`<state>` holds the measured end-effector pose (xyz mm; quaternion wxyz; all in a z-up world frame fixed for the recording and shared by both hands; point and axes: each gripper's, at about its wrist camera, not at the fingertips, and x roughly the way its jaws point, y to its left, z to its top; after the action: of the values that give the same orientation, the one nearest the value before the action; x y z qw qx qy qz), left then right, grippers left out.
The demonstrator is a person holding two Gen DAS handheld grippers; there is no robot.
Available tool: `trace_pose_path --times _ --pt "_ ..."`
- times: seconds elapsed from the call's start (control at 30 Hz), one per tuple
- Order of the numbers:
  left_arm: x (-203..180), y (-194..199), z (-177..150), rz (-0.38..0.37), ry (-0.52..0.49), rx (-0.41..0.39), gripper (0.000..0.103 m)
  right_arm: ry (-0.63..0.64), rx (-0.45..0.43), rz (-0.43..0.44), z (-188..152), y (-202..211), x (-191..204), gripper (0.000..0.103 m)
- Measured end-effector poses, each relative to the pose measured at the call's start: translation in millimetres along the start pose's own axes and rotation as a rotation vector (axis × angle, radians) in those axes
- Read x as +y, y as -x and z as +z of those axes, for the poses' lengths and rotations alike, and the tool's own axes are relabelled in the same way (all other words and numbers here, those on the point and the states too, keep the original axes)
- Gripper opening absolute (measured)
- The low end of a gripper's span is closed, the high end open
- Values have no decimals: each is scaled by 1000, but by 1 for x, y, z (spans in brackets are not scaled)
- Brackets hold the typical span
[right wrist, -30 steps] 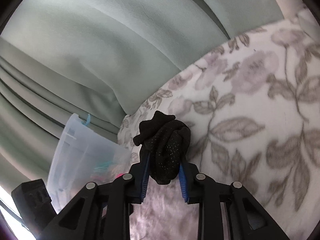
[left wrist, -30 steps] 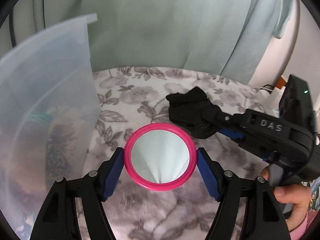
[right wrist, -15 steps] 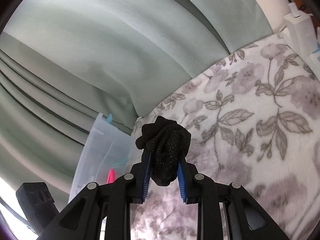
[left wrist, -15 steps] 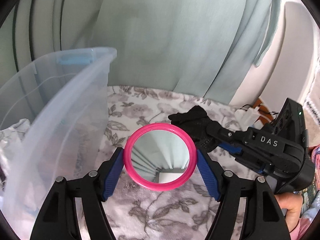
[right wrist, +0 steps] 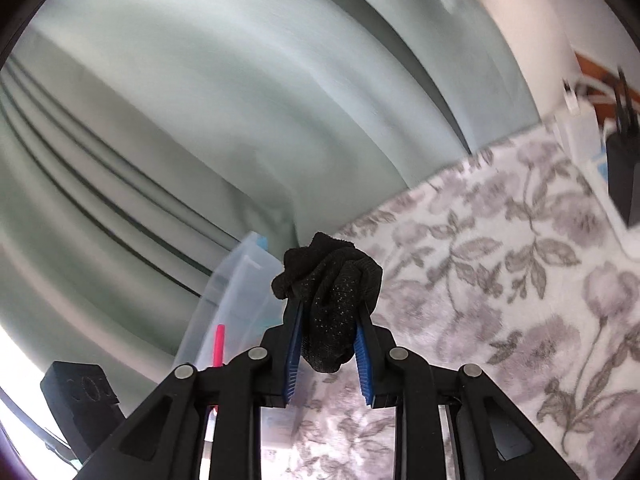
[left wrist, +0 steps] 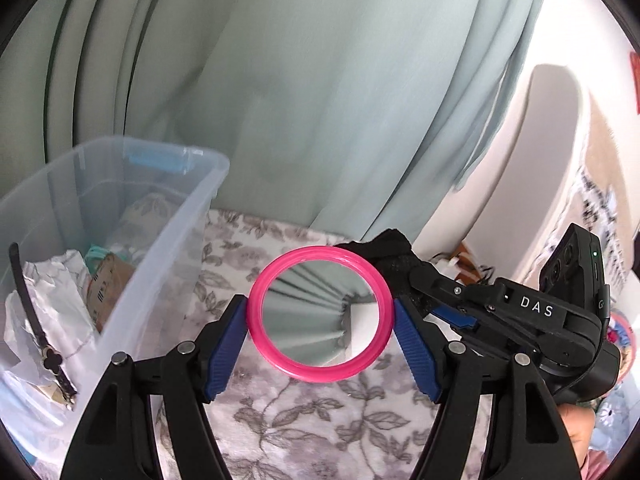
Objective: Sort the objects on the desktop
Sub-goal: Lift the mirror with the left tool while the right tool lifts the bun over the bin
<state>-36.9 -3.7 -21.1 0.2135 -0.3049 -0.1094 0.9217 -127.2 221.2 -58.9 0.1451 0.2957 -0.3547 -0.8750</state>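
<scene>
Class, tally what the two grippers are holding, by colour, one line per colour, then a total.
Pink: 1, the mirror in the left gripper
Black: 1, the sock in the right gripper
Total: 2

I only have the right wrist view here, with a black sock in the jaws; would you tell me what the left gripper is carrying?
Observer: The left gripper is closed on a round mirror with a pink rim, one pad on each side of the rim.
Operator: Thank you. Is the clear bin empty?
Observer: No. The clear plastic bin holds crumpled white paper and a dark strap, among other things.
Operator: Is my gripper visible from that side?
Observer: Yes, the right gripper is to the right of the mirror, with the black sock bunched at its tips.
</scene>
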Motion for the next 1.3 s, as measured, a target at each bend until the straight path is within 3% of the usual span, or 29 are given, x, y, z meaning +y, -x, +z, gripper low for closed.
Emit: trace_pose_path --times 0.3,0.57,0.83,1.03,1.3 --pt "27 71 18 -53 47 -177 74 107 -27 92 -3 2 75 26" --pt "87 122 18 34 152 -291 74 227 73 170 -24 -44 139 26" --pt "134 128 9 124 246 -285 74 244 183 175 -51 -90 155 26" --pt "154 117 5 150 295 -249 74 254 230 162 -62 -111 157 26" --pt "162 102 1 200 282 -228 74 286 244 121 -69 -126 156 26"
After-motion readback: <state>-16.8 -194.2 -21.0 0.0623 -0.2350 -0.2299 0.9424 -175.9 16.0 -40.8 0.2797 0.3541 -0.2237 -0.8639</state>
